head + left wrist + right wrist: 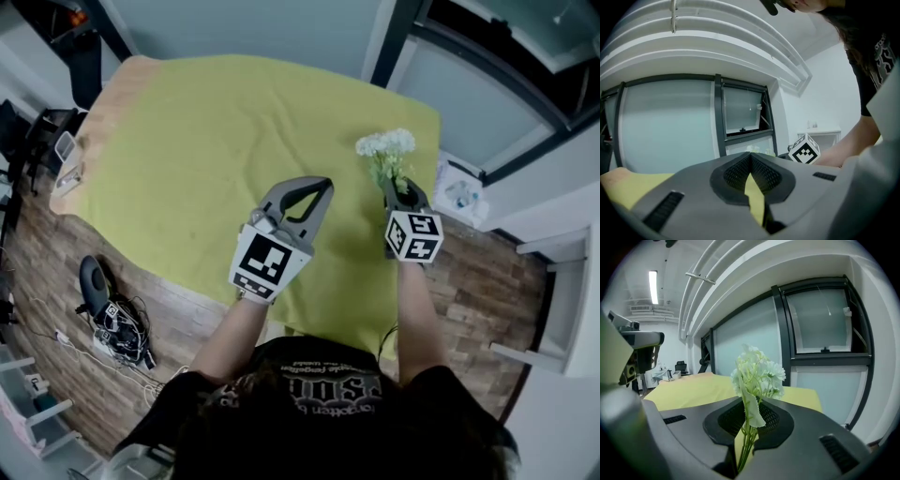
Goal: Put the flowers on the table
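Observation:
A small bunch of white flowers (386,145) with green stems stands upright in my right gripper (394,190), which is shut on the stems over the right part of the table's yellow-green cloth (216,141). In the right gripper view the stems rise between the pads of the right gripper (750,401) and the flowers' heads (757,373) stand above the jaws. My left gripper (323,185) hovers over the cloth just left of the flowers. The tips of the left gripper (751,157) meet with nothing between them. The right gripper's marker cube (804,151) shows beyond it.
The table's near edge lies just below both grippers. On the wooden floor at the left lie a black device and tangled cables (112,319). A white packet (459,192) lies past the table's right edge, with white furniture (562,309) further right. Dark window frames (785,348) stand behind the table.

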